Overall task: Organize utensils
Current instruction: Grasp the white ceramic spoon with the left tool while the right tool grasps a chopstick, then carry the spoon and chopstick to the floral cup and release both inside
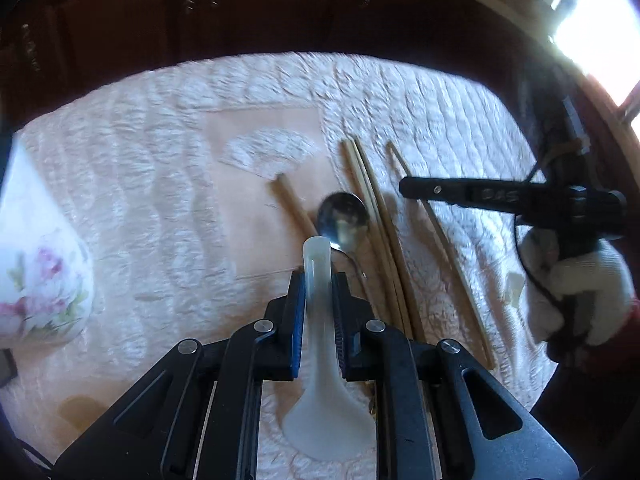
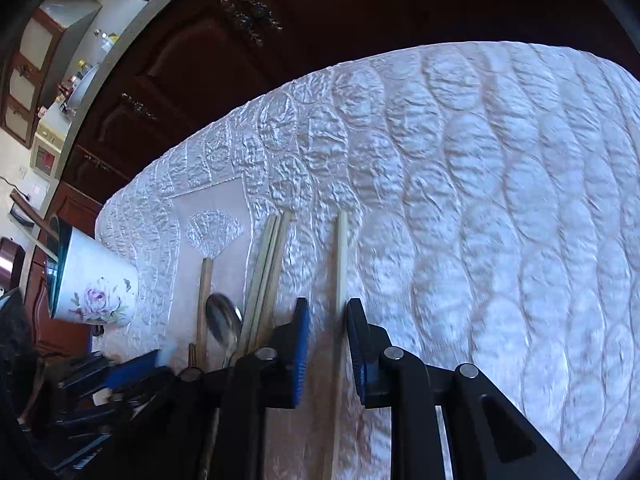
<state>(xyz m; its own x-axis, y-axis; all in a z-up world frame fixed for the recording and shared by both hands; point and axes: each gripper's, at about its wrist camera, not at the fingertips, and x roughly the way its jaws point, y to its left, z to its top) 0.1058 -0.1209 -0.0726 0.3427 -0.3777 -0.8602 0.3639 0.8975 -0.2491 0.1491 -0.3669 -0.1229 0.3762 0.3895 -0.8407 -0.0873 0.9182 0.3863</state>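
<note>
My left tongs (image 1: 318, 280) clench one translucent white spoon (image 1: 320, 360); right tongs (image 2: 328, 344) gape astride a lone chopstick (image 2: 341, 256). One metal spoon (image 1: 343, 216), three bundled chopsticks (image 1: 376, 216).

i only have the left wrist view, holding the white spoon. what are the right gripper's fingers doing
Observer: The right gripper is open, its fingers straddling the lone chopstick on the quilt.
Operator: is that cup on my left upright
Observer: No, the floral cup is tipped, its dark mouth facing away from the utensils.
Operator: anything beyond the quilt on that side
Observer: A kitchen counter with a microwave.
</note>
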